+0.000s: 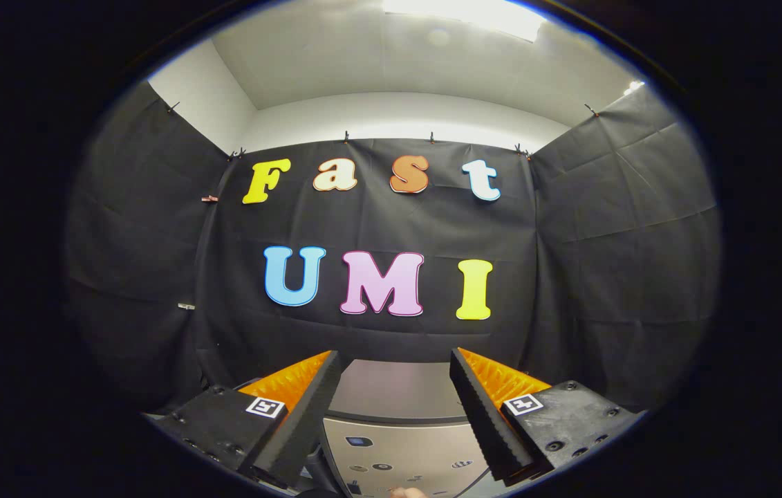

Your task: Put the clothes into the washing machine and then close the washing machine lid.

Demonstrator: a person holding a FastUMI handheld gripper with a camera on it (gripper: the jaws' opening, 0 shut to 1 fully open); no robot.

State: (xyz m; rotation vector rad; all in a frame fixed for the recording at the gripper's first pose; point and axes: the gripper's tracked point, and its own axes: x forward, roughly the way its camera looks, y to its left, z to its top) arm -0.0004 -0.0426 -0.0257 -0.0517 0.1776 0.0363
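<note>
My gripper point(396, 361) is held level and high, its two fingers spread wide apart with nothing between them. Below and between the fingers lies the top of the washing machine point(394, 391), a grey flat surface that looks like its lid, though I cannot tell if it is down. Nearer to me is the pale control panel point(404, 456) with small buttons and symbols. No clothes are seen here.
The booth's black cloth wall point(612, 263) stands straight behind the machine and wraps round both sides. A white ceiling with a bright lamp point(463, 14) is overhead. A fingertip of a person point(408, 492) peeks in at the near edge of the panel.
</note>
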